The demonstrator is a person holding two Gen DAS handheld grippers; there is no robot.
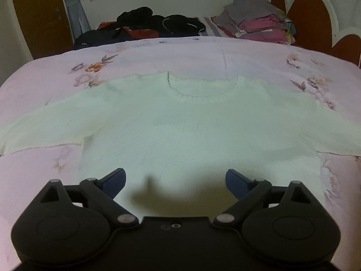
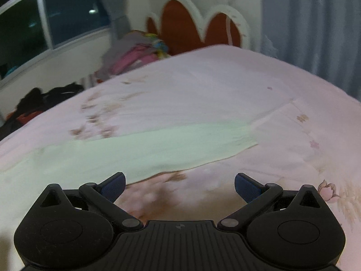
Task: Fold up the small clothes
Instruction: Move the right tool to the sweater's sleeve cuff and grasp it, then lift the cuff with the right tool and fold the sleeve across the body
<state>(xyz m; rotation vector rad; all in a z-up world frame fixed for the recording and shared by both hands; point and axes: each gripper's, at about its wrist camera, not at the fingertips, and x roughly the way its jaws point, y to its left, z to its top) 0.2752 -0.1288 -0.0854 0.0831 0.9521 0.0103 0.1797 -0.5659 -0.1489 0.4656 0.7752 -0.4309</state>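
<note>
Lying flat on the pink floral bedspread, front up, neckline away from the camera and both sleeves spread wide: a pale mint knit sweater. Hovering over its lower body near the hem, the left gripper, jaws wide apart, nothing between the blue pads, only its shadow on the knit. Hanging off to the side, the right gripper, equally wide and empty, aimed at bare bedspread just below the outstretched right sleeve, with the cuff further ahead and to the right. Judged as the very start of the fold: garment laid out, no crease made, no grip taken.

Needed next, probably: a pinch on the sleeve, at the cuff or along its lower edge, then a carry across the chest. Calls for coming low enough to catch the thin knit without snagging the bedspread beneath. Worth noting the blur in the right view, so exact clearance above the fabric cannot be told. Well apart at the far side of the bed: a dark clothes heap and a folded stack.
</note>
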